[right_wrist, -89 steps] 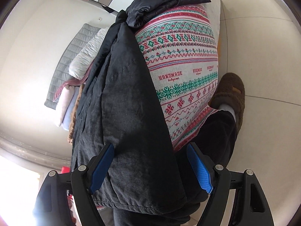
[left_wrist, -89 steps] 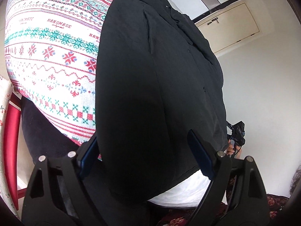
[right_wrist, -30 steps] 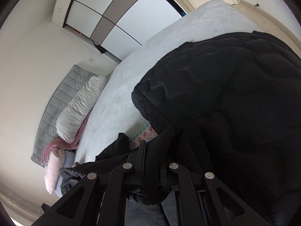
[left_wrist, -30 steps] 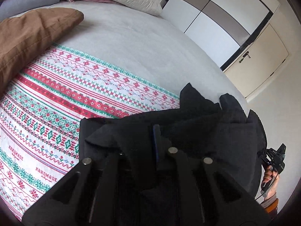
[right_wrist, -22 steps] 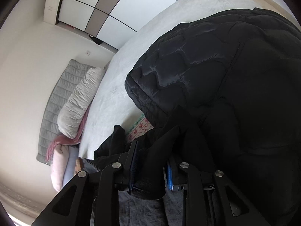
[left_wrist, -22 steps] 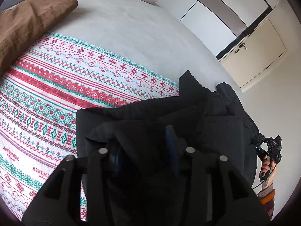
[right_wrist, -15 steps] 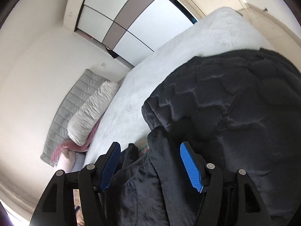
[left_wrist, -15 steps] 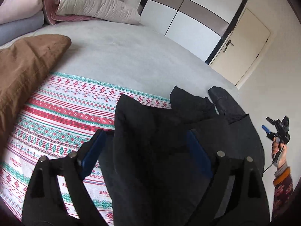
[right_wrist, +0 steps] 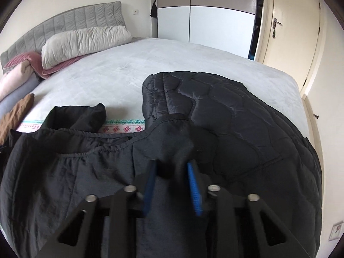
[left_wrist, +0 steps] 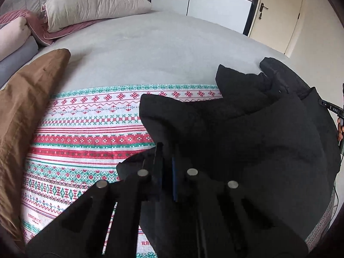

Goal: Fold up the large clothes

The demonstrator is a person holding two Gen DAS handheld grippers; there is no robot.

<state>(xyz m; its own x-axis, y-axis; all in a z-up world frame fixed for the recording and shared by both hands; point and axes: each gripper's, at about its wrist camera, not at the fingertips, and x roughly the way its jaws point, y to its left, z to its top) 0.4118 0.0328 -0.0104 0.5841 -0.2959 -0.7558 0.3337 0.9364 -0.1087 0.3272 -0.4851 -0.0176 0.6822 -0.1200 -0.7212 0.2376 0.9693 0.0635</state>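
A large black jacket (left_wrist: 258, 142) lies on the patterned red, green and white blanket (left_wrist: 81, 133) at the foot of the bed. My left gripper (left_wrist: 166, 157) is shut on a fold of the jacket's left edge. In the right wrist view the jacket (right_wrist: 75, 172) lies in front, with its quilted lining (right_wrist: 236, 118) turned up on the right. My right gripper (right_wrist: 172, 172) has closed on a bunched fold of the jacket's black fabric, its blue pads pressing on both sides.
A brown cloth (left_wrist: 25, 107) lies on the bed's left side. Pillows (left_wrist: 90, 6) and rolled bedding (left_wrist: 15, 36) sit at the grey headboard (right_wrist: 64, 21). A wardrobe (right_wrist: 215, 10) and a door (right_wrist: 286, 32) stand behind. The bed's right edge drops to the floor.
Both grippers were open over the jacket half a second ago and have now closed on folds of it. Both views have tilted up toward the headboard.
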